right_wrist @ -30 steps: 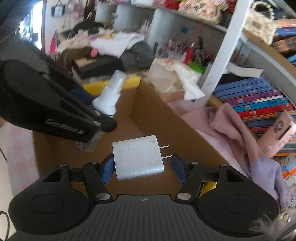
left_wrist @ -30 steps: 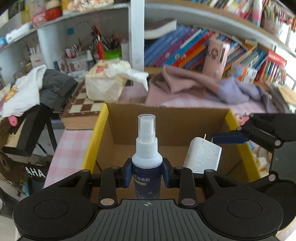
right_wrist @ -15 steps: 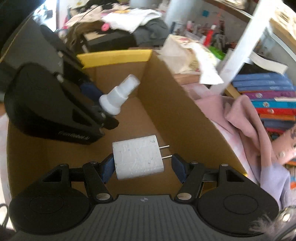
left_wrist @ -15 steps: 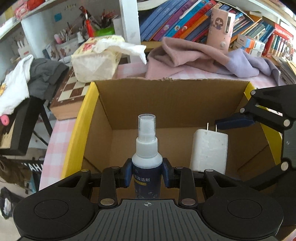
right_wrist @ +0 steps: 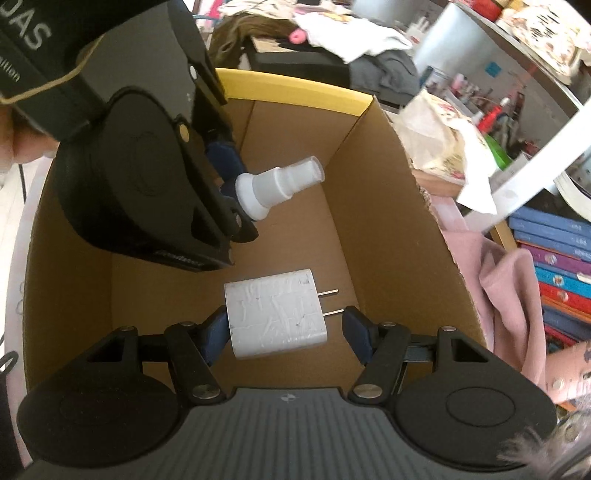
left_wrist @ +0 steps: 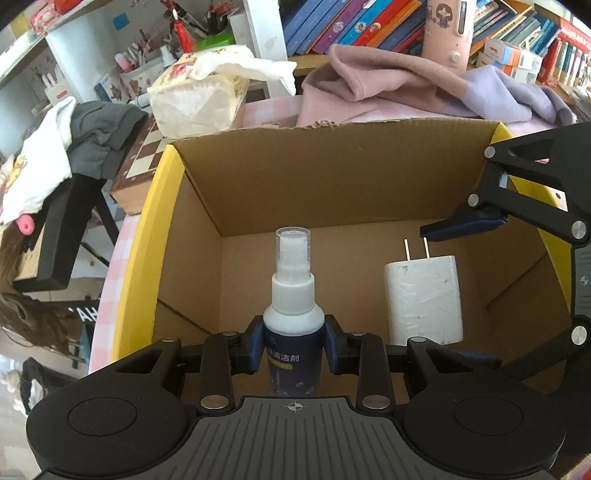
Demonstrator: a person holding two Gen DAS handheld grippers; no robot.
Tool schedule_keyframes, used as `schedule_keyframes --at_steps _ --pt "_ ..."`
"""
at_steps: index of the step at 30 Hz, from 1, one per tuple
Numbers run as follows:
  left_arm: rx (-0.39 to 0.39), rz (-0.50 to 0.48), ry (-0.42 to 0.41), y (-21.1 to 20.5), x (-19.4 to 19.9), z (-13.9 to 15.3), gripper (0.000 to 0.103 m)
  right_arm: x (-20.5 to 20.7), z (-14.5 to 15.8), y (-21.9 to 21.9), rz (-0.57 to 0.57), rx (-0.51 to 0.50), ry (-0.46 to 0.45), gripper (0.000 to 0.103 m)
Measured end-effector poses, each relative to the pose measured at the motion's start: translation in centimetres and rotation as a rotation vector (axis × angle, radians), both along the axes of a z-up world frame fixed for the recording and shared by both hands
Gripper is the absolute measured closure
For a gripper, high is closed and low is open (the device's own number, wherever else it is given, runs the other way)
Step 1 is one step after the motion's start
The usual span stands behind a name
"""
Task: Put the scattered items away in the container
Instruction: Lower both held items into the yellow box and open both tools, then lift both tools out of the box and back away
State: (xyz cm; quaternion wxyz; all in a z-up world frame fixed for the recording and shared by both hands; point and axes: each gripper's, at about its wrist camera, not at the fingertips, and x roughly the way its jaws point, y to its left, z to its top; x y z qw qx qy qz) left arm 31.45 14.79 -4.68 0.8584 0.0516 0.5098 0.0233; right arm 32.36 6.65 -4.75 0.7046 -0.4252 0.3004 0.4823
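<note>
My left gripper [left_wrist: 294, 345] is shut on a small spray bottle [left_wrist: 293, 317] with a dark label and white nozzle, held inside the open cardboard box [left_wrist: 332, 177]. The bottle also shows in the right wrist view [right_wrist: 277, 188], pointing into the box. My right gripper [right_wrist: 284, 332] is lowered into the same box with a white plug charger [right_wrist: 275, 314] between its fingers; the left pad touches it and the right pad [right_wrist: 356, 332] stands clear of the prongs. The charger also shows in the left wrist view [left_wrist: 424, 295].
The box has yellow outer flaps [left_wrist: 147, 240]. Behind it lie a pink and lilac cloth [left_wrist: 406, 85], a tissue pack [left_wrist: 199, 96] on a chessboard [left_wrist: 144, 158], and shelves of books [left_wrist: 362, 26]. Clothes [left_wrist: 55, 140] pile at the left.
Both grippers have gone down deeper into the box with their items. The right gripper's right pad now stands off the charger's prongs.
</note>
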Motion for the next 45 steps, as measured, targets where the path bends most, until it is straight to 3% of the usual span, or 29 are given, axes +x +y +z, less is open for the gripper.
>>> schedule_keyframes --at_steps 8,11,12,13,16,23,31,37,45 --pt "-0.03 0.013 0.009 0.1 -0.1 0.1 0.071 -0.3 -0.1 0.3 0.031 -0.013 0.002 0.039" --pt "-0.033 0.007 -0.006 0.0 -0.1 0.2 0.063 -0.1 -0.1 0.3 0.01 0.007 0.008 0.04" --pt "-0.025 -0.002 -0.014 -0.2 -0.2 0.2 0.053 -0.1 0.1 0.3 0.001 0.022 0.01 0.036" --pt "-0.016 -0.011 -0.026 -0.4 -0.4 0.4 0.038 0.0 0.2 0.2 -0.011 0.036 0.007 0.03" --pt "0.016 -0.012 -0.068 -0.8 -0.7 0.7 0.024 -0.1 0.5 0.1 -0.021 0.059 0.005 0.019" --pt "0.02 -0.01 -0.139 -0.6 -2.1 2.6 0.021 -0.5 1.6 -0.8 -0.096 0.134 0.03 0.014" --pt "0.0 0.009 -0.274 -0.7 -5.2 6.6 0.02 -3.2 5.5 -2.7 -0.165 0.275 -0.04 0.012" --pt "-0.023 0.008 -0.386 -0.8 -8.9 9.9 0.014 -6.1 8.9 -4.8 -0.217 0.395 -0.097 0.012" --pt "0.008 -0.033 -0.525 -1.5 -15.4 13.2 0.011 -10.4 11.6 -8.3 -0.339 0.519 -0.162 0.012"
